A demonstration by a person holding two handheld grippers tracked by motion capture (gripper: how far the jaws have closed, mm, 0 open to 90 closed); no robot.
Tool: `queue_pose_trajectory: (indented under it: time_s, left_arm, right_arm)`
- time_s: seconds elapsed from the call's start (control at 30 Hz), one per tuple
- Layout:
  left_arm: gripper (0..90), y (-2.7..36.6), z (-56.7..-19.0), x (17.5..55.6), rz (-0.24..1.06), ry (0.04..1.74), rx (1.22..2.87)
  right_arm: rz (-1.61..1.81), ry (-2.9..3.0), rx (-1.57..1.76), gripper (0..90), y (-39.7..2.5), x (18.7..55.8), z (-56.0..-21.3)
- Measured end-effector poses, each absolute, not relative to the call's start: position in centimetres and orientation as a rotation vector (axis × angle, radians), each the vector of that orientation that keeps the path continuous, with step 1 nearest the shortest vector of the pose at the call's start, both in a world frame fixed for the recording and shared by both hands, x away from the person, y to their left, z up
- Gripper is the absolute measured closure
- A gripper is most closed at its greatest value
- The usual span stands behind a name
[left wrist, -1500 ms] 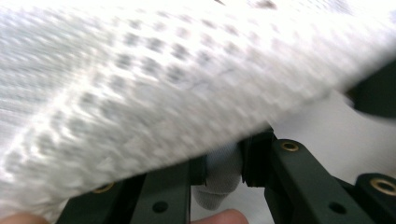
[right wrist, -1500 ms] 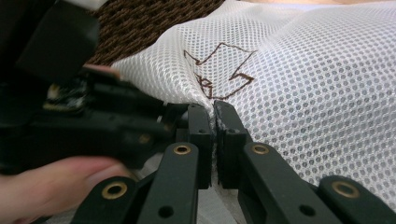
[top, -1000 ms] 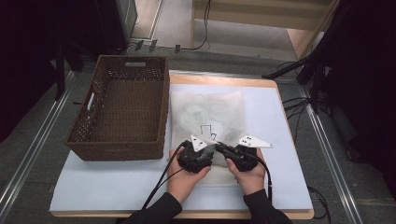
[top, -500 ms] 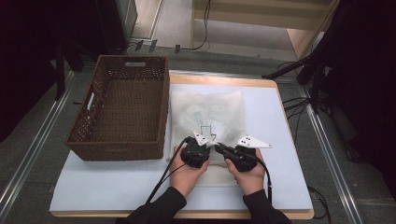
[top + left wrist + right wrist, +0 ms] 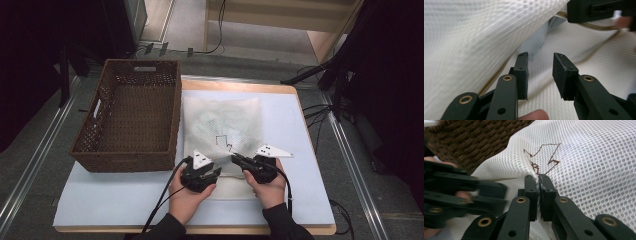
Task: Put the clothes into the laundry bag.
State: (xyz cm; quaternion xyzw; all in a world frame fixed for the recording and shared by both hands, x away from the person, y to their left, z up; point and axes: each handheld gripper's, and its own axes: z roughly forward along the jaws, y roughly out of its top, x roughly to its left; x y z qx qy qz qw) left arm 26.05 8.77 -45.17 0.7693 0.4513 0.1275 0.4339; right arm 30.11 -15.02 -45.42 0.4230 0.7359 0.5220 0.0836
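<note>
A white mesh bag [image 5: 222,125] lies flat on the table's pale blue mat, with a thin brown squiggle [image 5: 223,141] on it. At the bag's near edge my right gripper [image 5: 235,159] is shut on a raised fold of mesh [image 5: 564,157], just below the squiggle [image 5: 544,157]. My left gripper [image 5: 214,173] is just to its left, low over the same edge. In the left gripper view its jaws [image 5: 540,58] stand open with nothing between them, over the lower mesh layer [image 5: 584,50]. The upper layer [image 5: 474,37] is lifted at the left, and the right gripper's jaw [image 5: 599,10] is at the top.
A brown wicker basket [image 5: 130,150] stands at the left of the table, touching the bag's left side. The mat [image 5: 295,125] shows bare to the right of the bag and in front of the basket. Cables [image 5: 160,200] trail from both grippers toward the near edge.
The right gripper has slid left along the bag's near edge and lifts a fold of mesh. The left gripper has drawn back slightly toward the person.
</note>
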Motion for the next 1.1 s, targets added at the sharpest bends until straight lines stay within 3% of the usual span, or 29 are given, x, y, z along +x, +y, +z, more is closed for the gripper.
queue_pose_trajectory:
  time_s: [0.17,0.3,0.4,0.63,0.93,1.03,1.1]
  left_arm:
    - [61.1,12.4,-43.9,24.2,0.372,1.122,1.865]
    - [57.8,14.7,-44.4,23.6,0.372,1.174,1.838]
    - [54.4,15.9,-44.8,23.8,0.359,1.199,1.836]
    - [51.1,17.1,-46.1,24.4,0.322,1.241,1.868]
    - [49.5,17.3,-46.4,24.6,0.302,1.226,1.9]
    - [49.1,17.3,-46.5,24.6,0.296,1.226,1.903]
    - [48.9,17.3,-46.4,24.5,0.295,1.227,1.906]
  right_arm:
    - [1.574,2.207,1.234,80.3,-15.1,30.0,-45.3]
    - [1.571,2.19,1.183,56.8,-14.6,29.6,-45.3]
    - [1.609,2.132,1.177,47.8,-14.8,29.4,-44.8]
    - [1.612,2.104,1.177,49.8,-15.0,28.5,-44.1]
    - [1.528,2.17,1.211,70.1,-13.3,28.1,-45.4]
    - [1.523,2.177,1.221,70.6,-12.9,28.0,-45.8]
    - [1.514,2.176,1.215,66.1,-12.4,27.8,-45.8]
